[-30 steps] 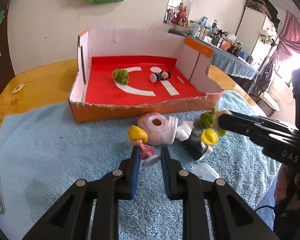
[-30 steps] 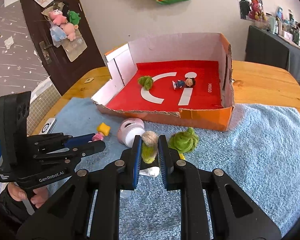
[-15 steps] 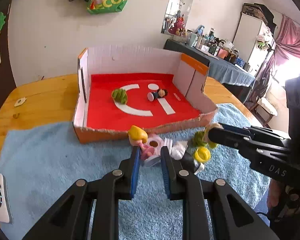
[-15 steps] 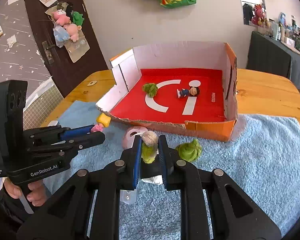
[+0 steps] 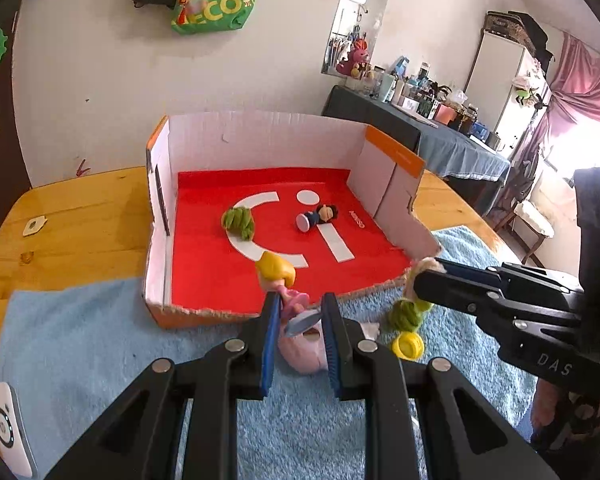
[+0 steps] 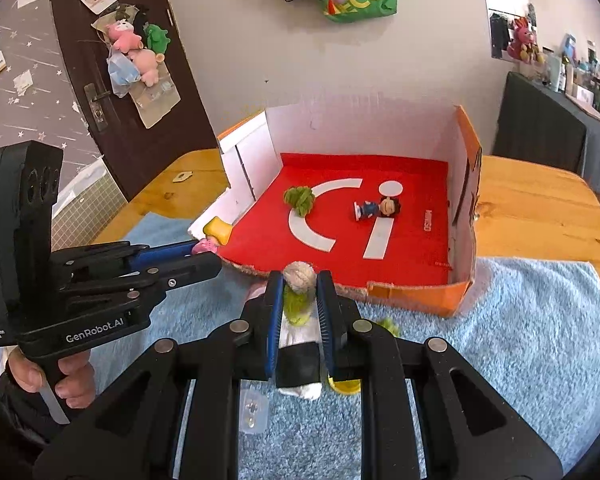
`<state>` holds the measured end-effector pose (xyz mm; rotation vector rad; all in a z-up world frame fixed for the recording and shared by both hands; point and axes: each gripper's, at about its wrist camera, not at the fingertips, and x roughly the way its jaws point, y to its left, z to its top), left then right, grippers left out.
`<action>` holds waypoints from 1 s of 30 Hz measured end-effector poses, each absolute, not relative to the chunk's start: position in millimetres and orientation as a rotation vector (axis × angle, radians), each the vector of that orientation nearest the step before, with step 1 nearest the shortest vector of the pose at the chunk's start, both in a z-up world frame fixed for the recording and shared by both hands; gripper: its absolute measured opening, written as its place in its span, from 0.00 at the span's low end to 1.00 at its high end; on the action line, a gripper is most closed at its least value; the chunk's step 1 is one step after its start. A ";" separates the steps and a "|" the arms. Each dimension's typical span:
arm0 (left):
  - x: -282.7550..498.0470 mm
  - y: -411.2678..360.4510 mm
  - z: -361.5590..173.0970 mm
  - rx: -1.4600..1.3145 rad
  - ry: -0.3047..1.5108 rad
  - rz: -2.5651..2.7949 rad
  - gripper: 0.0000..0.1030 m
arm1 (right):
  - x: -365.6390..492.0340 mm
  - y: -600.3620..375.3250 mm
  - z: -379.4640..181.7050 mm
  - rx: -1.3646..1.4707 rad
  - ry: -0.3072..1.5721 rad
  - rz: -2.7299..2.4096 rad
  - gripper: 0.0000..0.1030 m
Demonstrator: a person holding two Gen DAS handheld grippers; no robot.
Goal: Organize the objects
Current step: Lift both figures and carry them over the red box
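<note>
My left gripper (image 5: pixel 300 304) is shut on a blonde doll (image 5: pixel 277 271) in a pink dress, held in the air over the box's torn front edge. My right gripper (image 6: pixel 298 285) is shut on a knitted toy (image 6: pixel 298 276) with a cream head and yellow-green body, also aloft just in front of the box. The open cardboard box (image 5: pixel 260 140) has a red floor with white marks; a green pompom (image 5: pixel 239 222) and a small dark-haired figure (image 5: pixel 316 218) lie in it. In the right wrist view the left gripper (image 6: pixel 204 254) shows the doll (image 6: pixel 218 230) at the box's left front corner.
A blue towel (image 5: pixel 80 344) covers the wooden table (image 5: pixel 72 216). On it lie a pink jar (image 5: pixel 304 356), a yellow cap (image 5: pixel 408 346), another green pompom (image 6: pixel 388 324), a black-and-white bottle (image 6: pixel 298 356) and a clear plastic piece (image 6: pixel 254 412). A white device (image 5: pixel 4 428) sits at the left.
Both grippers have risen off the towel and moved toward the box, each carrying its toy. The pink jar and yellow cap stay on the towel below.
</note>
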<state>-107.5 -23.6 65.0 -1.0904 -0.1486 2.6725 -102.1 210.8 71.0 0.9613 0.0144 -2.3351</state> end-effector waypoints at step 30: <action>-181.3 -26.6 35.9 -1.255 -0.181 2.604 0.21 | -171.6 194.5 46.2 1.106 0.076 -2.316 0.16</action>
